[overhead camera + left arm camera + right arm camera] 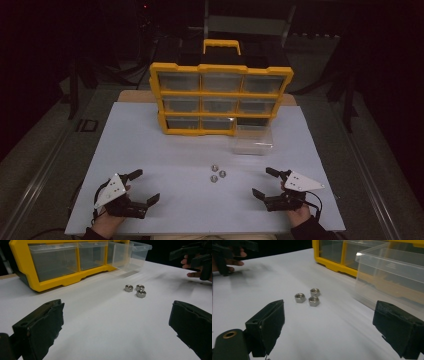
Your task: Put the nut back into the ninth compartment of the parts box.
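Steel nuts [217, 174] loose on table [150, 165] | drawer [251, 140] out, empty | we hold both grippers [142, 187] [264, 182] wide open, empty | nothing binned yet

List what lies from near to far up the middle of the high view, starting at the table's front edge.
Bare white table → three metal nuts → clear plastic drawer pulled out onto the table → yellow organizer → its yellow handle.

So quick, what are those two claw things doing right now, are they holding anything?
Left gripper: open, holding nothing, resting on the white table.
Right gripper: open, holding nothing, short of the three nuts.
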Demonstrator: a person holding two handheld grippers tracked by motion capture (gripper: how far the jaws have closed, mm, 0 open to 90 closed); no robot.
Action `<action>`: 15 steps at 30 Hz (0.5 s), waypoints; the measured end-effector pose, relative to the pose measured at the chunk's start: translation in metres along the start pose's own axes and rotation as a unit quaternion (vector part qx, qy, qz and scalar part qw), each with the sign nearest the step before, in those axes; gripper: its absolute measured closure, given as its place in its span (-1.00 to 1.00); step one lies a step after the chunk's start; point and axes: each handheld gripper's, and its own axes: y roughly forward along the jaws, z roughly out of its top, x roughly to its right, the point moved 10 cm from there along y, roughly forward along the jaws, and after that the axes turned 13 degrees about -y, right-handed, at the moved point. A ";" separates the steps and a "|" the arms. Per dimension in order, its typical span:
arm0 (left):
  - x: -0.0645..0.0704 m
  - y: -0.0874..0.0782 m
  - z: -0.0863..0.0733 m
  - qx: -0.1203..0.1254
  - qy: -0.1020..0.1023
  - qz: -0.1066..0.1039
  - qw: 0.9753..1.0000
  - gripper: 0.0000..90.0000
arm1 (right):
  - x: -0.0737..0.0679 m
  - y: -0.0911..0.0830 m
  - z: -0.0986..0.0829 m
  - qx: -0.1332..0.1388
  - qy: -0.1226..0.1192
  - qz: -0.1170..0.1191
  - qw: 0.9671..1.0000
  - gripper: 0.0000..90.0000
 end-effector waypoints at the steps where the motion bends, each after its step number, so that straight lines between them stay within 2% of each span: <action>1: 0.000 0.001 0.001 0.003 0.000 -0.001 1.000 -1.00 | -0.001 0.000 0.001 0.003 -0.001 0.005 1.000 -0.76; 5: 0.001 0.001 0.001 0.001 0.000 0.000 1.000 -1.00 | -0.004 -0.001 0.004 0.012 -0.001 0.010 1.000 -0.76; 10: 0.003 0.002 0.002 0.003 0.004 -0.001 1.000 -1.00 | -0.003 0.000 0.002 0.008 -0.003 0.011 1.000 -0.72; 15: 0.007 0.002 0.001 -0.002 0.010 -0.007 1.000 -1.00 | -0.001 -0.003 0.006 0.007 -0.007 -0.002 1.000 -0.71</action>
